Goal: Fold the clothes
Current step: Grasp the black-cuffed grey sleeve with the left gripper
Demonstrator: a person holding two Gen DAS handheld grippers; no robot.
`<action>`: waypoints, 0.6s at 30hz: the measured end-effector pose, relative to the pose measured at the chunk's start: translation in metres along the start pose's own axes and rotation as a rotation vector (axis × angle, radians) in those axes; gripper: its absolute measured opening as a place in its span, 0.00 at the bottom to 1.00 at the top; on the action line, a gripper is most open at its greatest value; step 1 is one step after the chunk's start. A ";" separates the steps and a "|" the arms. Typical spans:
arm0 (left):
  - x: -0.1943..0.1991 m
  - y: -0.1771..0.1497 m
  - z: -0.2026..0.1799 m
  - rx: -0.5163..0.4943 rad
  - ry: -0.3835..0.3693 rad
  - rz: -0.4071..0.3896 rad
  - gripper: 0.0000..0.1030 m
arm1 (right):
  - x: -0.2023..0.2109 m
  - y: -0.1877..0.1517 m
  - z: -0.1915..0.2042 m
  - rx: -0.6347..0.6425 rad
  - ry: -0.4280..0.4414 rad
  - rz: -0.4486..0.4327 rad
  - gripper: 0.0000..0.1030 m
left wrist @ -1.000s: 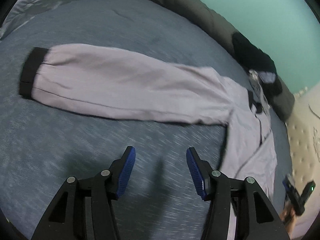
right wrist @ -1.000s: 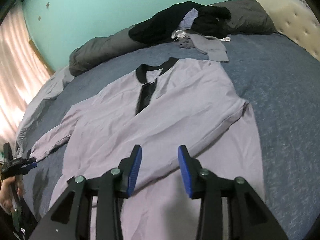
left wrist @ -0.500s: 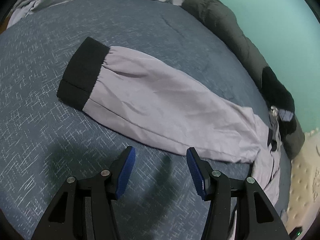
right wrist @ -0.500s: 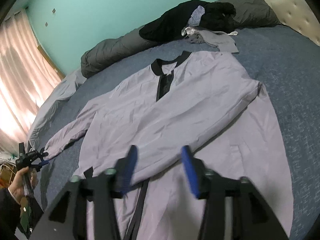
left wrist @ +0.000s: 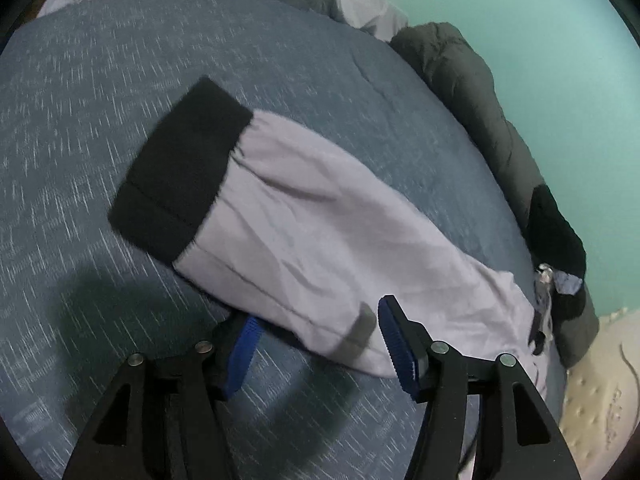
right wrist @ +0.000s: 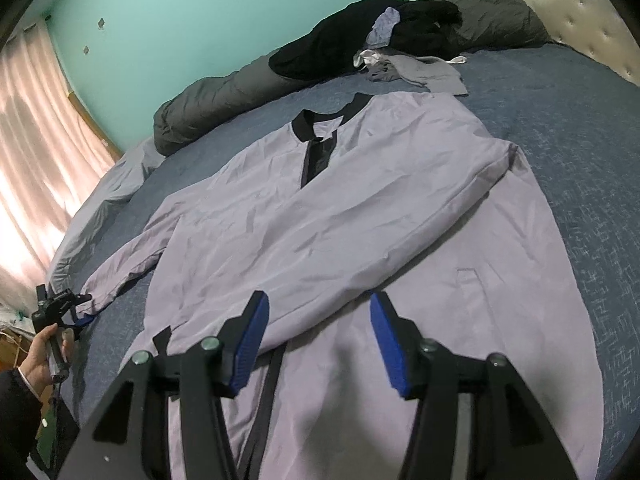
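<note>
in the left wrist view we see our left tongs (left wrist: 318, 344) low over the bed (left wrist: 80, 80), which is spread with a blue cover. their jaws are opening, and the near edge of the sleeve (left wrist: 320, 232) lies in the gap between them; the blue pads press on nothing that we can make out. the sleeve is pale lilac and runs from its black cuff (left wrist: 180, 168), out on the open cover at the left, down toward the right edge of the bed. behind it a dark grey duvet (left wrist: 472, 92) is bunched along the far edge under the green wall (left wrist: 540, 20).

in the right wrist view, at the far left, our left hand (right wrist: 42, 354) holds the other tool at the sleeve's end by the left edge of the bed. past it a pink curtain (right wrist: 36, 140) hangs by the wall. the jacket (right wrist: 340, 208) lies flat and face up in the middle of the bed, black collar (right wrist: 320, 120) toward the far edge, its right sleeve folded across the front. our right tongs (right wrist: 316, 336) hover over the lower front of the jacket with the jaws standing apart, about half wide, gripping nothing. behind the collar a heap of dark clothes (right wrist: 360, 44) sits on the duvet at the far edge, with a small grey garment (right wrist: 424, 74) just in front of it. a cream tufted headboard (right wrist: 580, 12) stands at the right.
</note>
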State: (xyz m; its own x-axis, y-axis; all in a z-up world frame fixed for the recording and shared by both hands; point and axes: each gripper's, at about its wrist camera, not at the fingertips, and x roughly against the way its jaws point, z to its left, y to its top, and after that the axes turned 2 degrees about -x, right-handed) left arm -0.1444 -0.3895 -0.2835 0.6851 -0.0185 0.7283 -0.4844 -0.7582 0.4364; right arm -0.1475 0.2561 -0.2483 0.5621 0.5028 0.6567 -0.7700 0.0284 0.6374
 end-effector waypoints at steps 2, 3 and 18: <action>-0.001 0.005 -0.001 0.018 -0.001 -0.018 0.61 | -0.002 0.000 0.000 0.002 0.003 0.004 0.52; -0.001 0.006 -0.003 0.020 0.002 -0.024 0.60 | -0.002 0.000 0.000 0.000 0.000 0.002 0.52; 0.006 0.028 -0.065 -0.126 -0.128 -0.041 0.06 | 0.000 -0.003 -0.012 -0.037 0.020 -0.027 0.52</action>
State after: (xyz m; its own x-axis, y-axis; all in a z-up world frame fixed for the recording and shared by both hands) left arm -0.1889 -0.3681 -0.2325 0.7653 -0.0778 0.6389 -0.5133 -0.6726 0.5330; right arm -0.1490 0.2664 -0.2555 0.5767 0.5185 0.6314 -0.7657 0.0734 0.6390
